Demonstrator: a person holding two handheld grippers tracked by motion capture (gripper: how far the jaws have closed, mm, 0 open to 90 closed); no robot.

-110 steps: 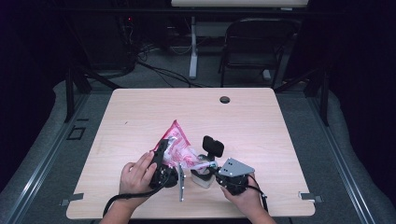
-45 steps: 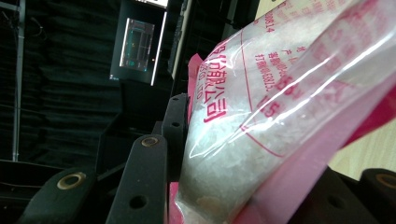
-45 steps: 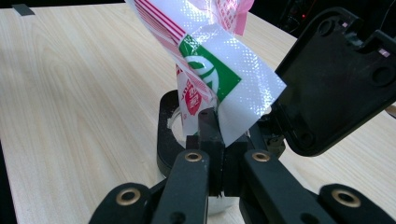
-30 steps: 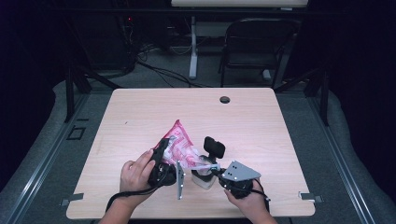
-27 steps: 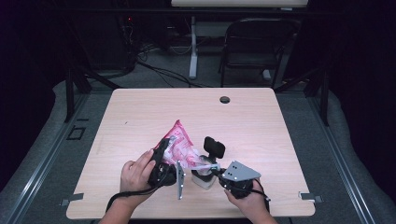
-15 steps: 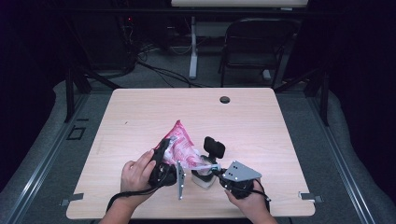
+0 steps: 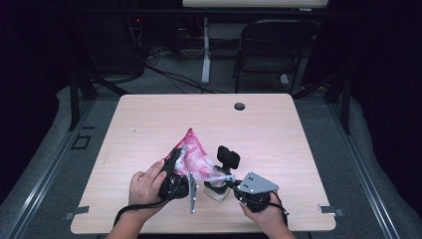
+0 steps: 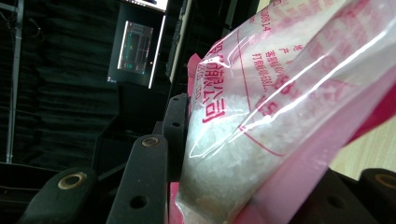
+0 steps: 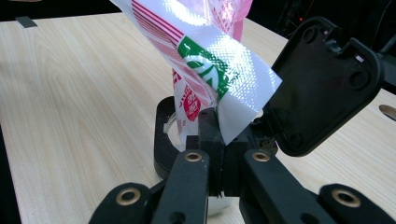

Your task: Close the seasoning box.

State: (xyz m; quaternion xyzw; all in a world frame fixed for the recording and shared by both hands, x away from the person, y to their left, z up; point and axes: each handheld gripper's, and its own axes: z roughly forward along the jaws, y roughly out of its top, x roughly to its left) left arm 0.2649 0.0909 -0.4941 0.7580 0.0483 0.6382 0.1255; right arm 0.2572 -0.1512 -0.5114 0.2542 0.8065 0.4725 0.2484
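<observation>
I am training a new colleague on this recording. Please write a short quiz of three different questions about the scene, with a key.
1. True or false: the left hand-held gripper holds the pink bag of white grains by its body.
2. Which part of the bag does the right hand-held gripper pinch?
A. a corner of the film
B. the middle of the filled part
C. nothing at all
3. What stands on the table directly under the bag's pinched corner?

Key:
1. True; the bag sits between its jaws.
2. A; the jaws are closed on the corner.
3. A small jar with a black flip lid standing open.
</observation>
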